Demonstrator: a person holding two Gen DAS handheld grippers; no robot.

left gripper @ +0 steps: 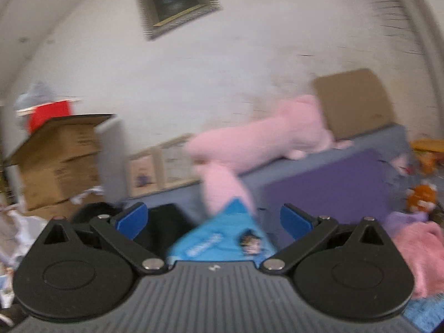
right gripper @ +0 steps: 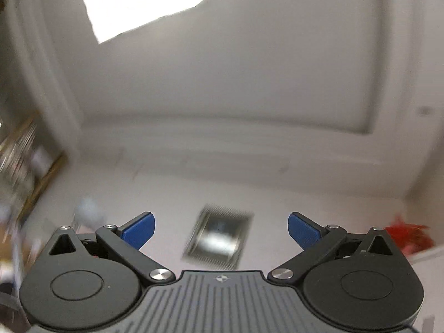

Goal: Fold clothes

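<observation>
From the left wrist view, the left hand-held gripper (left gripper: 213, 217) points roughly level across the room, its blue pads spread wide with nothing pinched. Between and just beyond them lies a bright blue garment (left gripper: 224, 238) with a small printed figure, close under the gripper's nose; whether it touches the pads I cannot tell through the blur. It looks like the piece meant for folding, and the spread pads suggest either a release or an approach. To the near right sits a pink fluffy cloth (left gripper: 421, 255), seemingly part of the same laundry pile. Farther off, a long pink plush toy (left gripper: 266, 138) drapes over the edge of a grey-blue sofa (left gripper: 319, 177). Stacked cardboard boxes (left gripper: 58, 161) stand at the far left, and a framed picture (left gripper: 177, 2) hangs on the wall.

From the right wrist view, the right hand-held gripper (right gripper: 222, 231) tilts upward, pads spread fully and empty. It faces only the ceiling, a bright ceiling light panel (right gripper: 144, 2) and the same framed picture (right gripper: 219, 236) on the wall; no clothing shows here, so this hand appears swung clear of the work.
</observation>
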